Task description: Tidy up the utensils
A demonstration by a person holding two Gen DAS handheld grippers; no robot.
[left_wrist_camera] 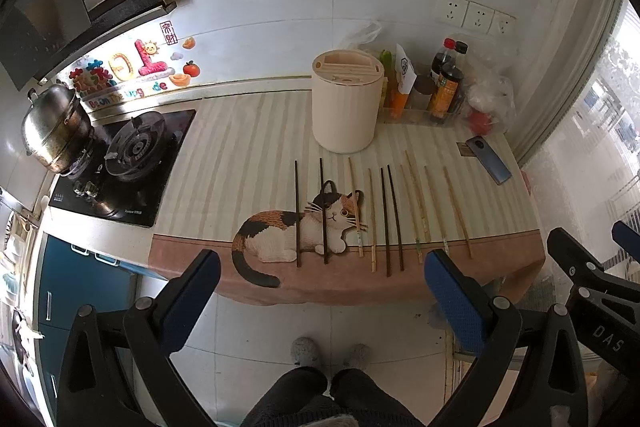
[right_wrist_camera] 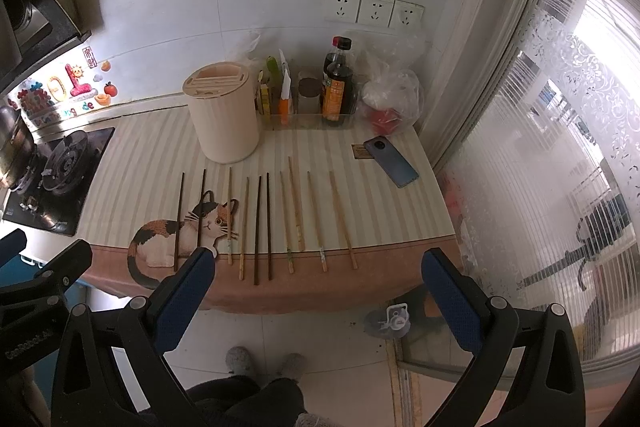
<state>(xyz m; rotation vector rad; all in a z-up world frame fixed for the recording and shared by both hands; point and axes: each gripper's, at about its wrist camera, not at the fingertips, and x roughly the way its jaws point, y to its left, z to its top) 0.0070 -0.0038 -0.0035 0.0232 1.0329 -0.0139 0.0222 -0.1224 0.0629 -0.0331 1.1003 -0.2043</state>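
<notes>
Several chopsticks, some dark point(left_wrist_camera: 390, 219) and some light bamboo point(left_wrist_camera: 456, 211), lie side by side on the cat-print mat point(left_wrist_camera: 240, 147); they also show in the right wrist view point(right_wrist_camera: 268, 223). A cream cylindrical utensil holder point(left_wrist_camera: 346, 105) with slots in its top stands behind them, and it shows in the right wrist view too point(right_wrist_camera: 224, 115). My left gripper point(left_wrist_camera: 320, 291) is open and empty, held back from the counter's front edge. My right gripper point(right_wrist_camera: 318, 287) is open and empty, also short of the edge.
A gas stove point(left_wrist_camera: 132, 155) with a steel pot point(left_wrist_camera: 54, 127) is at the left. Sauce bottles point(left_wrist_camera: 446, 87), a plastic bag point(left_wrist_camera: 490, 99) and a phone point(left_wrist_camera: 490, 159) sit at the back right. The window point(right_wrist_camera: 560, 147) is to the right.
</notes>
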